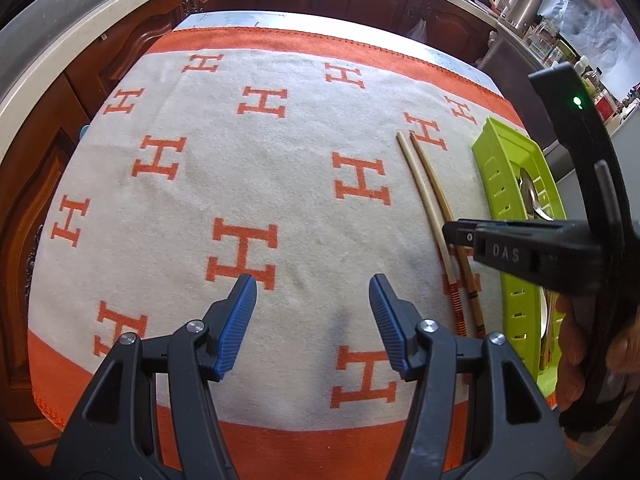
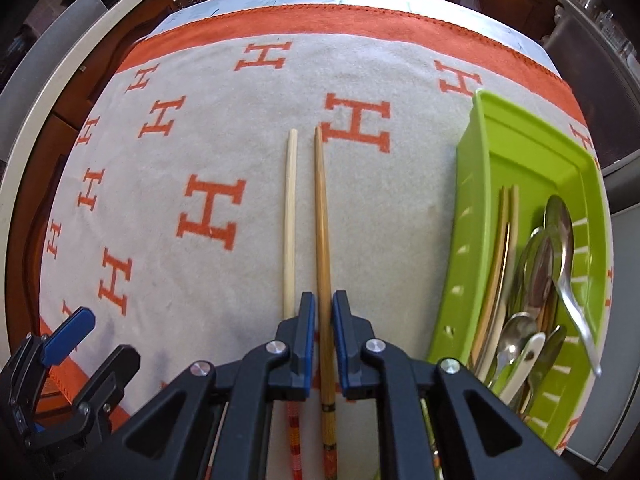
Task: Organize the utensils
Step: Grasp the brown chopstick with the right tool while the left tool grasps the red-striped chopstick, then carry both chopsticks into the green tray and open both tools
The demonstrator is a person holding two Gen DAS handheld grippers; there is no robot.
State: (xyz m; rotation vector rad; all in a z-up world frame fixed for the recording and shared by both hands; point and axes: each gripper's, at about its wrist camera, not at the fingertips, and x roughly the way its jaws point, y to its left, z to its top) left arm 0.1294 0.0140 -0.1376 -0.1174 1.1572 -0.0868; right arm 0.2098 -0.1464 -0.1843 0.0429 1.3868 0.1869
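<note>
Two identical hand-held grippers are seen. The left gripper (image 1: pixel 313 288) is built of matte black plastic arms with triangular cut-outs, joined at round silver pivot screws. Its fingers (image 1: pixel 240 320) are faced with blue ribbed pads. The same black frame, silver screws and blue pads are shown on the right gripper (image 2: pixel 320 308). In the left wrist view, the letters "DAS" are moulded on the right gripper's side, and a curved black bracket with a small green light is fitted above it. A bare hand (image 1: pixel 576 344) is glimpsed behind that bracket.
</note>
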